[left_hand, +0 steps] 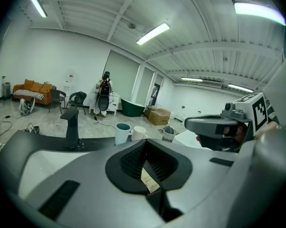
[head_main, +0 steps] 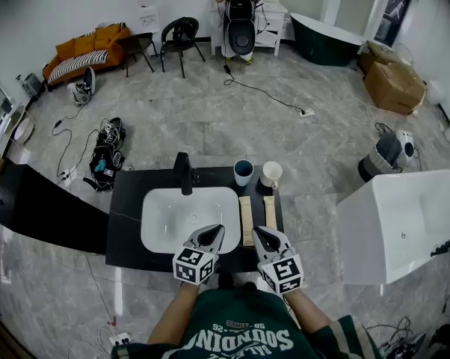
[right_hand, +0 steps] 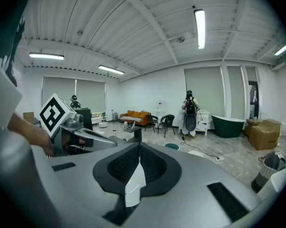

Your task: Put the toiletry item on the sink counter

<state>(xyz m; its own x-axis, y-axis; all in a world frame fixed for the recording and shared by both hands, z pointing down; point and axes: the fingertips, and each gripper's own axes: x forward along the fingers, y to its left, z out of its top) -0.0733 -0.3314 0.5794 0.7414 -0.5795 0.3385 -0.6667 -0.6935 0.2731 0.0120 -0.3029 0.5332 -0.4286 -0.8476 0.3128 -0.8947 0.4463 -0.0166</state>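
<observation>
Two long tan toiletry packs (head_main: 246,220) (head_main: 270,213) lie side by side on the black sink counter (head_main: 126,217), right of the white basin (head_main: 173,217). Behind them stand a teal cup (head_main: 243,172) and a white cup (head_main: 270,174). My left gripper (head_main: 215,231) hovers over the basin's front right corner, and my right gripper (head_main: 259,233) is at the near ends of the packs. In the left gripper view the jaws (left_hand: 145,163) are shut, with a small printed slip at their seam. The right gripper's jaws (right_hand: 139,167) are shut too, with a thin white sliver between them.
A black faucet (head_main: 184,173) rises behind the basin. A white bathtub (head_main: 404,223) stands close on the right and a black slab (head_main: 38,208) on the left. Further off are a bag (head_main: 105,155), floor cables, chairs, an orange sofa (head_main: 87,51), cardboard boxes (head_main: 393,81) and a person (head_main: 240,6).
</observation>
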